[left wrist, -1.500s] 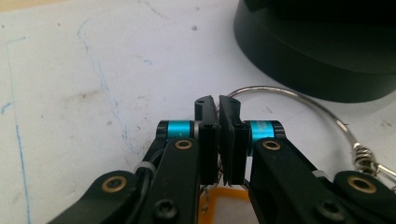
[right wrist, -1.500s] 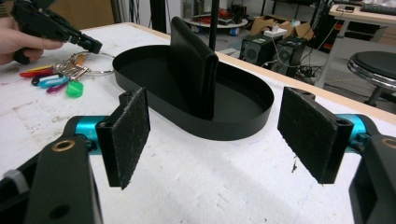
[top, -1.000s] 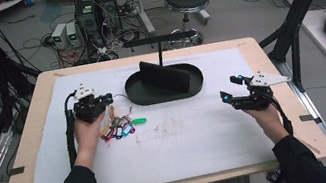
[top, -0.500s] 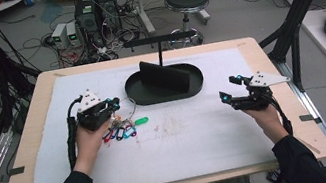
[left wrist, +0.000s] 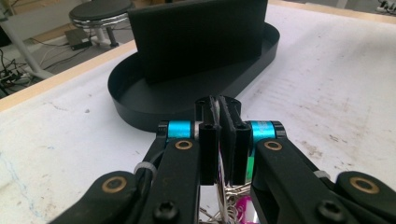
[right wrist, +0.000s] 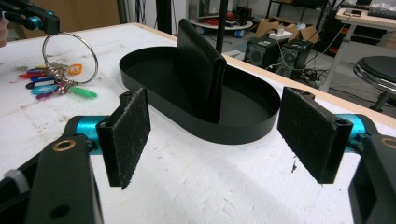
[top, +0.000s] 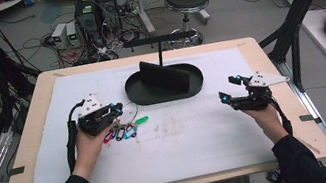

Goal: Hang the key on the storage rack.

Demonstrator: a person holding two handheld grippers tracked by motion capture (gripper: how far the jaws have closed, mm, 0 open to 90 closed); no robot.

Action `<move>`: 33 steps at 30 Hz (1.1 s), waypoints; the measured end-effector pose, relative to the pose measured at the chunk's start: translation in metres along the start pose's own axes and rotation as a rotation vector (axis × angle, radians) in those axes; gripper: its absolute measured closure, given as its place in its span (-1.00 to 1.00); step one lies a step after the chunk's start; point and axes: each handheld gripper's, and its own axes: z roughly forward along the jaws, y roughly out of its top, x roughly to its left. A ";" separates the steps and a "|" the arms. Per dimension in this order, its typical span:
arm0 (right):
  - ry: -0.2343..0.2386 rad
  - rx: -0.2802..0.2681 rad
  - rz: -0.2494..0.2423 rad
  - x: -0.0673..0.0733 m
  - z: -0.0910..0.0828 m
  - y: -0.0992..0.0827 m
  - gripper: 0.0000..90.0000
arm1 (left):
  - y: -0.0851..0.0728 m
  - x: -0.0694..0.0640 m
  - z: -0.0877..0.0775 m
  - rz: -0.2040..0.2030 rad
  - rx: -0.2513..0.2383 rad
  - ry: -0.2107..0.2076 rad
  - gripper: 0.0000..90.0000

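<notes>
Worktop [top: 173, 160] w/ white mat. Black oval tray [top: 136, 93] at the back, upright divider in it, T-stand behind. My left gripper [top: 116, 111] has fingers clenched on the big wire ring [right wrist: 70, 56] of the key bunch; ring lifted, coloured tags [top: 125, 131] trailing on the mat just left-front of tray. Right gripper [top: 228, 96] fingers released, nothing in them, well apart to the right. Est: pickup done, transfer to tray/stand left. Bunch: thin ring, red/blue/green/orange tags.
</notes>
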 end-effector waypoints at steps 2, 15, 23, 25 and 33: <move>-0.001 0.002 0.000 0.000 0.000 0.000 -0.43 | -0.001 -0.001 0.001 -0.006 0.014 -0.010 0.84; 0.007 0.001 -0.004 0.001 0.001 0.000 -0.43 | -0.014 0.000 0.002 -0.020 0.037 -0.028 0.88; 0.007 0.004 -0.002 0.001 0.001 0.000 -0.43 | -0.013 -0.001 0.001 -0.017 0.037 -0.029 0.91; 0.006 0.003 -0.003 0.001 0.001 0.000 -0.43 | -0.013 -0.001 0.001 -0.014 0.036 -0.027 0.91; 0.006 0.003 -0.002 0.001 0.001 0.000 -0.43 | -0.007 -0.002 -0.008 -0.017 -0.014 -0.018 0.92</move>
